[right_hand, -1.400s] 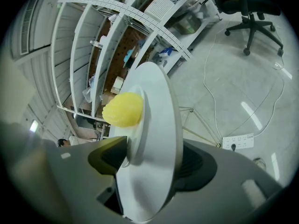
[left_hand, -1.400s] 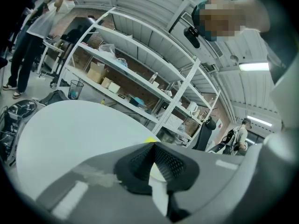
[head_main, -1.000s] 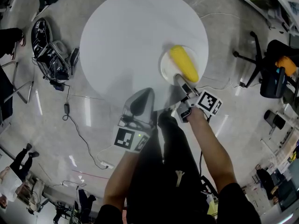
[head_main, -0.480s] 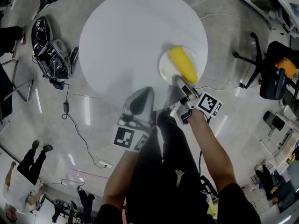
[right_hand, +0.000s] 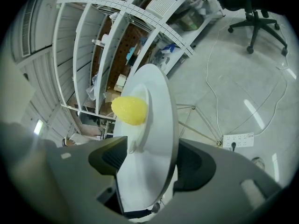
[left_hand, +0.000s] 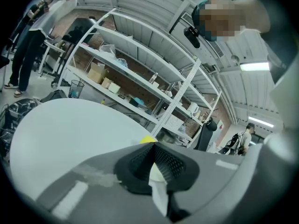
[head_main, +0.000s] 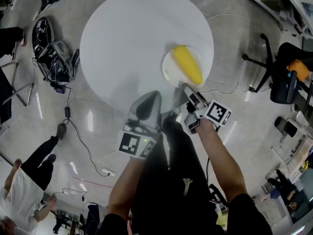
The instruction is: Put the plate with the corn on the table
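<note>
A white plate (head_main: 168,71) carrying a yellow corn cob (head_main: 186,65) lies flat on the round white table (head_main: 132,33), close to its right-hand edge. My right gripper (head_main: 187,88) is at the plate's near rim and stands open. Its jaws have just been closing slightly. In the right gripper view the table's edge (right_hand: 163,120) and the plate's rim (right_hand: 138,135) lie between the jaws of the right gripper (right_hand: 149,160), with a gap at each pad, and the corn (right_hand: 129,110) sits beyond. My left gripper (head_main: 149,101) is shut and holds nothing, hovering at the table's near edge. The left gripper (left_hand: 154,164) hides most of the corn (left_hand: 148,139).
A black office chair (head_main: 276,77) stands on the floor to the right. Bags and gear (head_main: 54,53) with cables lie to the left of the table. A person (head_main: 24,185) walks at lower left. White shelving (left_hand: 140,64) rises behind the table. A power strip (right_hand: 238,141) lies on the floor.
The right gripper's fingertips have drawn back a little, from over the plate to its near rim. The plate stays flat on the table. The person at lower left has walked on.
</note>
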`<state>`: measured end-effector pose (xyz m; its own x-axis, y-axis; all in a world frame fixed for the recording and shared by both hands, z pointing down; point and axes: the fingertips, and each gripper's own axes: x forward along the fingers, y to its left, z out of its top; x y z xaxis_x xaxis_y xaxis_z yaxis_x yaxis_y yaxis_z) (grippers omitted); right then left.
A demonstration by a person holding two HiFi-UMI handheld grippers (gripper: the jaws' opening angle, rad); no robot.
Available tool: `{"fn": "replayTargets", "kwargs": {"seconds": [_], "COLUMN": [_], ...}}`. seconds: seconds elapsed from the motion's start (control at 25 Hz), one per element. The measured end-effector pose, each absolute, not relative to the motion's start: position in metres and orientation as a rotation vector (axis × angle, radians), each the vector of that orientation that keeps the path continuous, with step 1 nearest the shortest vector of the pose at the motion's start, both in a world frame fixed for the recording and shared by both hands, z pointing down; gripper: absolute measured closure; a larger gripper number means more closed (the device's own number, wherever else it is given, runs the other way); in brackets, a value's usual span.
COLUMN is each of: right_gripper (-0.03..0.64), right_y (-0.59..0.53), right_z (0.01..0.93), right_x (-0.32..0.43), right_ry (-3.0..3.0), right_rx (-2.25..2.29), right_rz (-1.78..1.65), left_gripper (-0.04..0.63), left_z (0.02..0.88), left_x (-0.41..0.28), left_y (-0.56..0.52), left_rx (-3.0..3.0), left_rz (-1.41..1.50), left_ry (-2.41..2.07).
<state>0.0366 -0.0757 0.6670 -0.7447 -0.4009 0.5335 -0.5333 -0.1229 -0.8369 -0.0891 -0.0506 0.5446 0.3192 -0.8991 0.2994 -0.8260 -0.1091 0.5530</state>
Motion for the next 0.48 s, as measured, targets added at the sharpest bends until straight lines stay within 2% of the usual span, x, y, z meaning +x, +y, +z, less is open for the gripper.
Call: {"fn": "replayTargets", "kwargs": {"seconds": [0.48], "right_gripper": [0.361], "right_y": [-0.047], "right_z": [0.670], "right_x": [0.066], "right_ry": [-1.873], "right_rx": [1.167], "right_rz": [2.034], "left_gripper": [0.589], "left_z": [0.541], "left_x": [-0.074], "left_y": [-0.037], "left_rx": [1.977], "left_rz": [-0.155], "left_ry": [-1.521]}}
